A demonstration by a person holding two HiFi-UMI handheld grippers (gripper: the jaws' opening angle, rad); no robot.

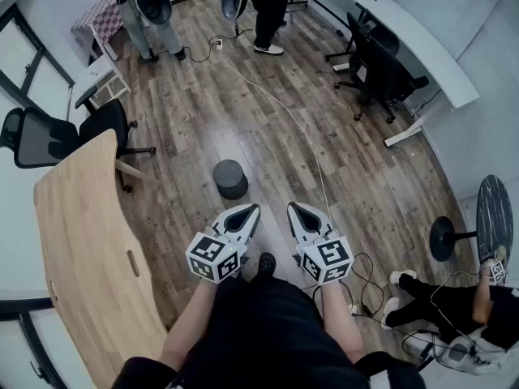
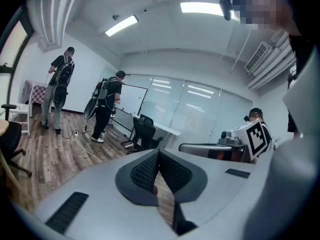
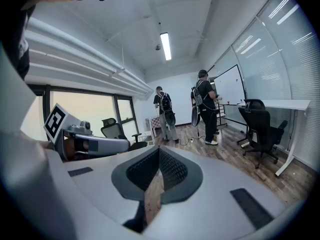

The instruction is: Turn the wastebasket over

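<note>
The wastebasket (image 1: pixel 230 178), a dark grey round bin, is seen standing on the wooden floor (image 1: pixel 268 128) in the head view. It is placed ahead of both grippers and apart from them, slightly nearer the left one. Whether its open end faces up or down cannot be told from above.

The left gripper (image 1: pixel 248 211) and the right gripper (image 1: pixel 296 211) are held side by side in front of the person's body, both tilted a little downward. In the left gripper view the jaws of the left gripper (image 2: pixel 159 155) are pressed together, with the ribbed pads (image 2: pixel 145 171) meeting along one line and only floor showing below them. The same is seen in the right gripper view: the jaws of the right gripper (image 3: pixel 159 153) are closed on each other and nothing is held.

A light wooden worktop (image 1: pixel 81 241) is set to the left of the person, with an office chair (image 1: pixel 49 136) beyond it. A white desk (image 1: pixel 422 43) with black chairs (image 1: pixel 377 67) is placed at the far right. A thin cable (image 1: pixel 284 108) is laid across the floor. Two standing people (image 1: pixel 268 6) are seen at the far end of the room, and a seated person (image 1: pixel 462 306) is on the floor at the right.
</note>
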